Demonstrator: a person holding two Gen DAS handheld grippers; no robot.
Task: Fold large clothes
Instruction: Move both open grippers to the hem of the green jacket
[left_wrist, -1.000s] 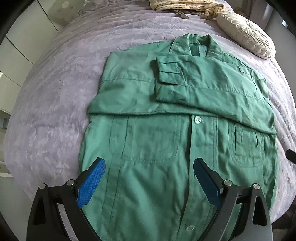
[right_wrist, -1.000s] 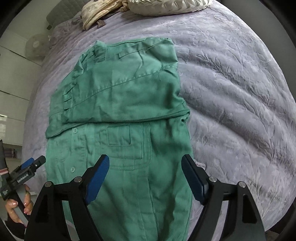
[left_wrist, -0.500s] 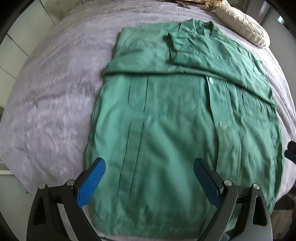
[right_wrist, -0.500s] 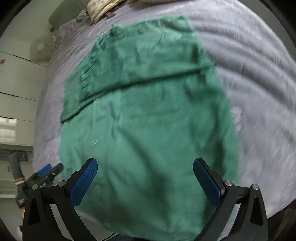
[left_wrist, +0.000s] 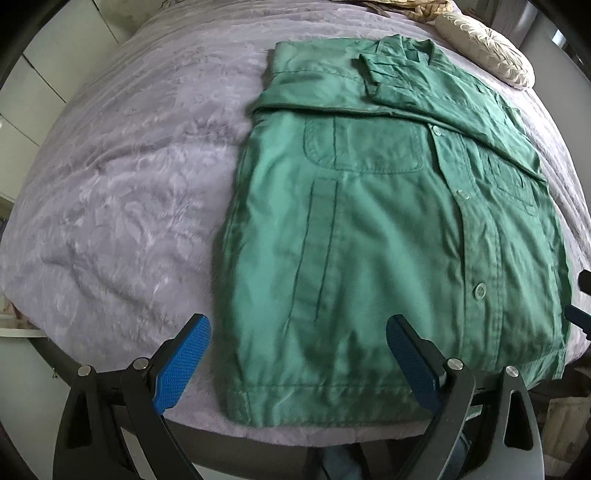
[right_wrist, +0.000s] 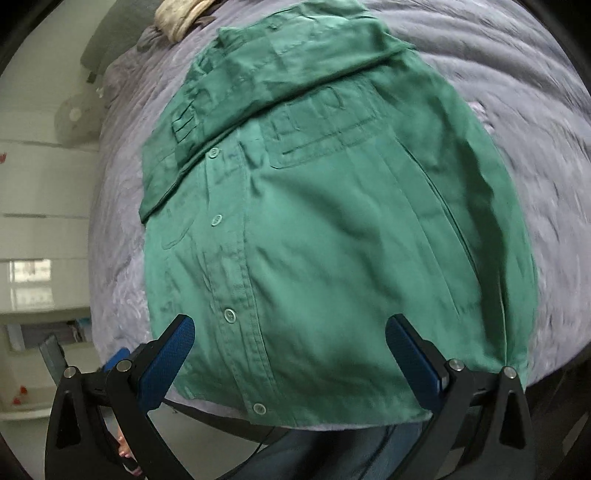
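Note:
A green button-up shirt (left_wrist: 388, 229) lies flat, front side up, on a lilac bedspread (left_wrist: 122, 177), both sleeves folded across its chest. Its hem reaches the near edge of the bed. My left gripper (left_wrist: 299, 354) hangs open above the hem's left corner, its blue pads (left_wrist: 183, 365) wide apart and holding nothing. In the right wrist view the same shirt (right_wrist: 332, 229) fills the frame. There my right gripper (right_wrist: 291, 358) stands open over the hem by the button placket, and its blue pads (right_wrist: 413, 365) hold nothing.
A cream round cushion (left_wrist: 487, 66) and a striped beige cloth (left_wrist: 417, 9) lie at the far end of the bed. White cabinets (right_wrist: 40, 192) stand to the left. A person's jeans (right_wrist: 332, 454) show below the bed edge.
Both grippers have drawn back from the shirt's middle toward its hem, so the near bed edge has come into view. The right gripper's jaws have widened.

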